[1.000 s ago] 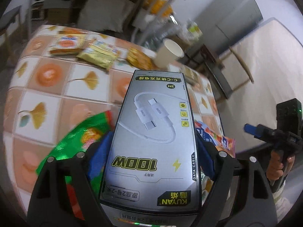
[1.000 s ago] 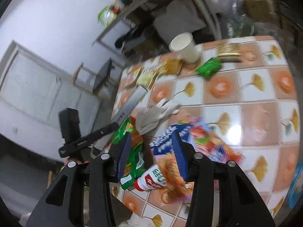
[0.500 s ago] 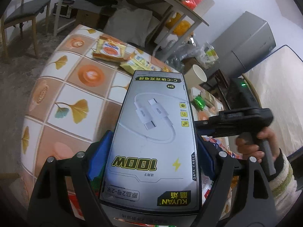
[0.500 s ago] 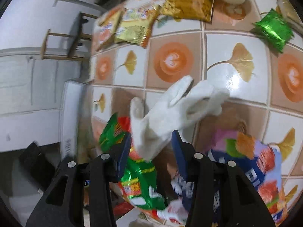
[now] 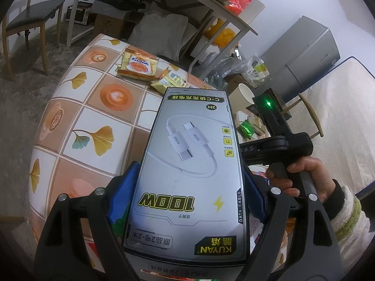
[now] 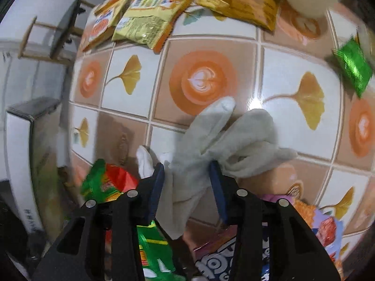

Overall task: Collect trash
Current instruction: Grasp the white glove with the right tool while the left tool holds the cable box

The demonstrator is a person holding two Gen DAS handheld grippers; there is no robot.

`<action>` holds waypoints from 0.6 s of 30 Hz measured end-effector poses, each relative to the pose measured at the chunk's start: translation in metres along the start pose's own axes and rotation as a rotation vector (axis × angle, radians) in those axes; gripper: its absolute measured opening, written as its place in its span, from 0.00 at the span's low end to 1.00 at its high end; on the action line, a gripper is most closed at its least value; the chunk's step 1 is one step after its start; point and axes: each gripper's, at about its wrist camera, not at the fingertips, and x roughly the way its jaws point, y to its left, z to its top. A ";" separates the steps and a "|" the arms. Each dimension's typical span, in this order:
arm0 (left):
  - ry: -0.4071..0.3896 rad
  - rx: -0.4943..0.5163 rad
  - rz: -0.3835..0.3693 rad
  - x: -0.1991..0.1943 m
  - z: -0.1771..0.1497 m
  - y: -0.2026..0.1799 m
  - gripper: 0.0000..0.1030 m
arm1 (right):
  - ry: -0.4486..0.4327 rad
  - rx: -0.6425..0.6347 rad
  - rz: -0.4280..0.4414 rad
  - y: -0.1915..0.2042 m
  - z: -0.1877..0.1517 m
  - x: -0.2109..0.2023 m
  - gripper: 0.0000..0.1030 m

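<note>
Trash still covers much of the tiled table (image 6: pixel 206 46), so the collecting looks far from finished; the left gripper (image 5: pixel 189 194) is clamped on a grey cable box (image 5: pixel 189 164), its blue pads pressed to the box's long sides, and the box is held above the near edge of the table, not yet put anywhere that the views show. The right gripper (image 6: pixel 186 180) points steeply down over a pale fabric glove (image 6: pixel 218 145) lying near the table's near edge; its jaws have just been closing, with the cuff end of the glove between them, though whether the pads already pinch the cloth cannot be told. Left on the table: yellow snack packets (image 6: pixel 150 16) and a gold packet (image 6: pixel 241 2) along the far edge; a paper cup (image 5: pixel 245 92) at the far edge; a small green wrapper (image 6: pixel 354 68) toward the right edge; a green and red wrapper (image 6: pixel 105 182) just beside the glove; a colourful snack bag (image 6: pixel 311 229) at the near edge. By this reading, one item is in hand, a second is being taken, and at least six pieces remain; no bin or bag shows in either view.
</note>
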 end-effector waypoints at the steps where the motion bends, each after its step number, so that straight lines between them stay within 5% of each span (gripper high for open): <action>1: 0.000 0.000 0.000 0.000 -0.001 0.000 0.76 | -0.012 -0.035 -0.042 0.006 -0.001 0.000 0.34; 7: -0.003 0.003 -0.003 -0.001 -0.002 -0.002 0.76 | -0.054 -0.175 -0.178 0.026 -0.008 0.004 0.20; 10: -0.007 0.011 -0.005 -0.002 -0.003 -0.005 0.76 | -0.056 -0.160 -0.142 0.021 -0.008 -0.001 0.12; 18: -0.025 0.036 -0.022 -0.011 -0.003 -0.020 0.76 | -0.133 -0.163 -0.073 0.008 -0.022 -0.040 0.11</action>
